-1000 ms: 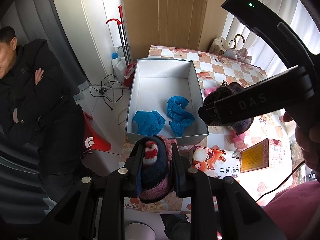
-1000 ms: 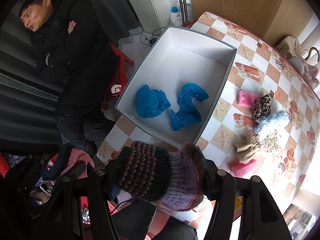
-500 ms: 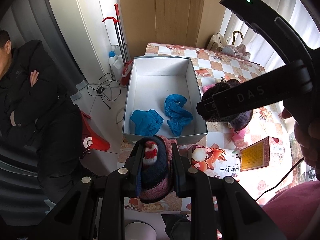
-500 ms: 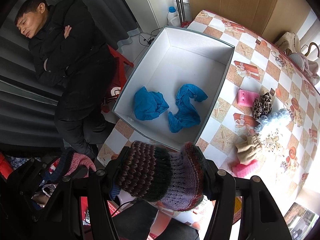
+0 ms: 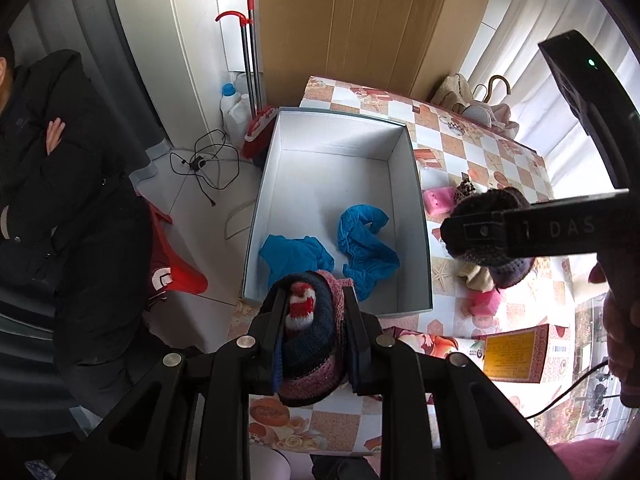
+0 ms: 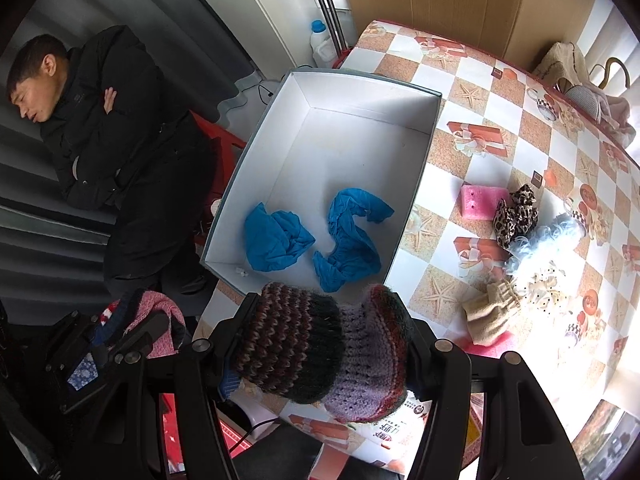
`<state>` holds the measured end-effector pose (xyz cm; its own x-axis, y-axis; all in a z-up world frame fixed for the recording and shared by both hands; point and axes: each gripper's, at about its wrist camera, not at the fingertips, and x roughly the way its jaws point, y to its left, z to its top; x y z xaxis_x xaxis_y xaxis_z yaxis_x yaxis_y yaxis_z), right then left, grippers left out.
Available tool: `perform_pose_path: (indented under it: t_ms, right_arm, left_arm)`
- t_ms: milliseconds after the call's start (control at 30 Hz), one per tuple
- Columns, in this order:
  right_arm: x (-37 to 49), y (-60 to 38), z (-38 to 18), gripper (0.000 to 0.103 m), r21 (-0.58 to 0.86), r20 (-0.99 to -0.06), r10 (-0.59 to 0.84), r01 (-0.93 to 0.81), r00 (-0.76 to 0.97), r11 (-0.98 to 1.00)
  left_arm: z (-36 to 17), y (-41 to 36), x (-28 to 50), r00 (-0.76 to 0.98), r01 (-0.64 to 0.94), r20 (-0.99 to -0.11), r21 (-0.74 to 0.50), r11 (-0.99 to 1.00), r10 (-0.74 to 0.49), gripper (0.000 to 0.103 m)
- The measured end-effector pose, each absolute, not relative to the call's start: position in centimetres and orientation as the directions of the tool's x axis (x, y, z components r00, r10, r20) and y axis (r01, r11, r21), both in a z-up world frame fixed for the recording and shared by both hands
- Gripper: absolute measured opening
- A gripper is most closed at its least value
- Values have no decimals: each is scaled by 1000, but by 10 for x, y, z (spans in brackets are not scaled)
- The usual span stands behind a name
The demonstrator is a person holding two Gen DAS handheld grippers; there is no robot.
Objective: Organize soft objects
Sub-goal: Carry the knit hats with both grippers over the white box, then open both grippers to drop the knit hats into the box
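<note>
My left gripper [image 5: 311, 300] is shut on a dark blue, pink and red-white knitted piece [image 5: 310, 336], held above the near edge of the grey-white box [image 5: 418, 184]. My right gripper [image 6: 326, 312] is shut on a brown, green and purple knitted piece [image 6: 320, 352], also above the box's near edge [image 6: 224, 272]. Two blue cloths [image 5: 366, 244] [image 6: 276, 240] lie in the box. In the left wrist view the right gripper [image 5: 472, 232] hangs right of the box. In the right wrist view the left gripper [image 6: 120, 328] is at the lower left.
On the checkered table [image 6: 480, 100] lie a pink sponge [image 6: 482, 200], a leopard scrunchie [image 6: 516, 216], a pale blue fluffy item [image 6: 540, 244] and a beige sock [image 6: 492, 312]. A printed carton [image 5: 512, 356] sits near me. A seated man [image 6: 100, 140] is left of the table.
Both grippers have moved closer to the box with their knitted pieces still held; the box looks larger and nearer in both views.
</note>
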<state>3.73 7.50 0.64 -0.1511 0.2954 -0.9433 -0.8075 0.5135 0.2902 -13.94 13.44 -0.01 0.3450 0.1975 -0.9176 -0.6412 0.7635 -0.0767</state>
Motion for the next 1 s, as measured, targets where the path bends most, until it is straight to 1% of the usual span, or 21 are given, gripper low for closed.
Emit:
perform_pose_path:
  t_ms: [167,300,433,567,667,767,800,833,867,900,933,967,1000]
  right_arm:
    - [56,89,5,63,320,-933,318,-787,-167,527]
    - [71,101,-5,63,377,-916,343,-741,-209,555]
    - [77,113,-13,63,372,-919,337,-739,-206,561]
    - [83,119,-22,63,401,-910,342,-712,-236,576]
    - [86,122,-27,63,414,-905,344,-702,-250,579]
    - [89,124,-32,63,432,-898,353,-691,-264,580]
    - [90,124,-33,63,444,-892,361,-686,-274,576]
    - [92,125,-34,66,457,-885,369,-682,-284,572]
    - [93,124,-33,68,463,-882,377,-678,-284,572]
    - [95,123,-32,75,469,-878,387,-672,-283,573]
    - [97,122,-31,87,476,-873,399,-665,-280,576]
    - [100,120,-29,93,480,-870,410,-658,-274,580]
    - [103,117,-27,102,487,-865,423,-650,-269,583]
  left_arm:
    - [-20,158,-109,330,-688,-933,-133,713,144,26]
    - [-33,171,-88,298,-708,-942,-113,697,151,26]
    - [-51,182,-78,263,-738,-955,-107,666,137,26]
    - [-62,186,-74,247,-754,-963,-119,645,111,26]
    - [-64,185,-72,248,-749,-963,-122,651,105,27]
    - [-63,182,-70,258,-739,-960,-123,663,109,31]
    - [-62,182,-69,265,-736,-957,-124,666,115,35]
    - [-61,182,-68,272,-733,-955,-123,669,122,46]
    - [-60,181,-69,273,-734,-952,-116,669,135,54]
    - [-59,180,-69,272,-736,-950,-104,669,151,71]
    - [-57,179,-70,273,-737,-948,-95,669,166,84]
    - [-56,179,-70,276,-738,-944,-89,668,179,85]
    - [-55,179,-71,283,-738,-941,-90,669,186,86]
